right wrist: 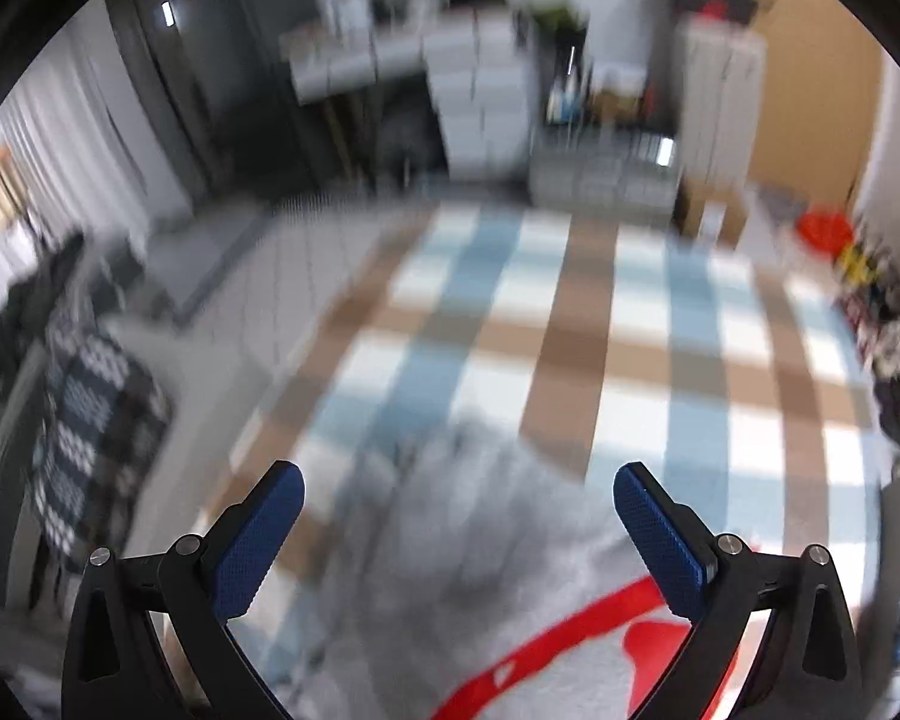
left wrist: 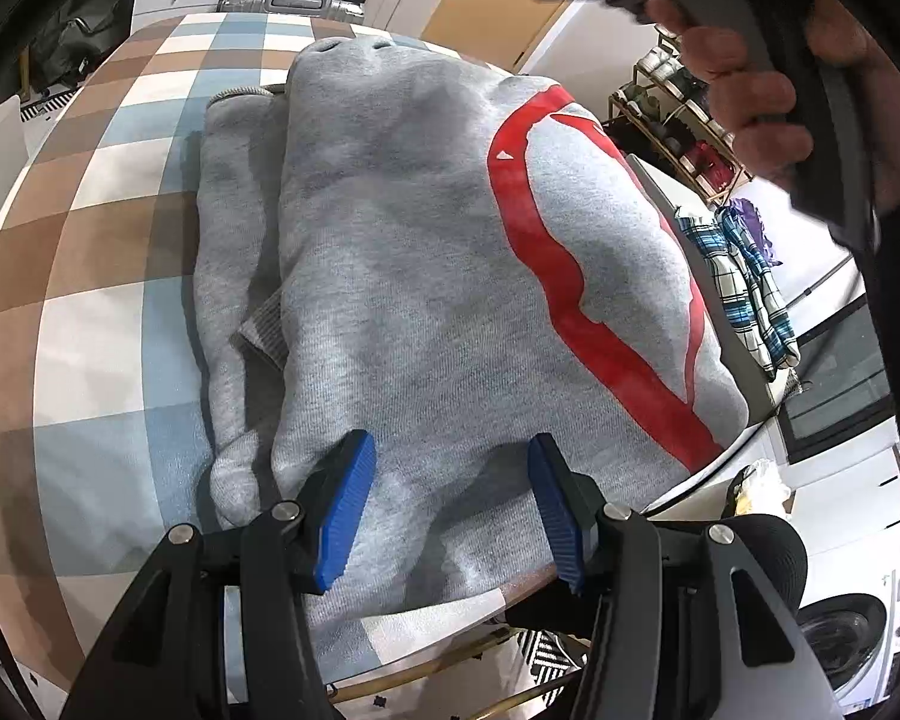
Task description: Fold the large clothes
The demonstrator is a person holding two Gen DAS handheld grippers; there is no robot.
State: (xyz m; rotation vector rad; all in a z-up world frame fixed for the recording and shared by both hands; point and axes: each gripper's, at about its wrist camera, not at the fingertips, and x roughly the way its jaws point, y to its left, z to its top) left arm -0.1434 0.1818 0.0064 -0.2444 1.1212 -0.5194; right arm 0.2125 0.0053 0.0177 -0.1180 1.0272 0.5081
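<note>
1. Grey fleece sweatshirt with a red printed emblem [left wrist: 426, 276] lies on the checked blue, brown and white cloth of the tabletop [left wrist: 90, 276], already folded into a thick stack of several layers. It sits toward the tabletop's near edge and right-hand edge as the left wrist view shows them; its near hem just overhangs the near edge.
2. Left gripper [left wrist: 450, 510] hovers low over the near hem, jaws part-open, with grey fabric below and between them; whether the pads press the cloth, I cannot tell.
3. Right gripper [right wrist: 459, 534] is held above the stack, jaws wide and empty. The right wrist view is blurred. A person's hand [left wrist: 750, 96] holds its handle at the top right of the left wrist view.
4. Judged step: late in the fold, between creases or at final tidying.
5. Next move, as judged: both jaws take the near hem and carry it toward the far edge, or press the stack flat.
6. Room: a broad bare stretch of cloth lies beyond the sweatshirt toward the far and left edges. The right-hand edge is close, with a rack of clutter [left wrist: 690, 138] beyond it; little slack there.
</note>
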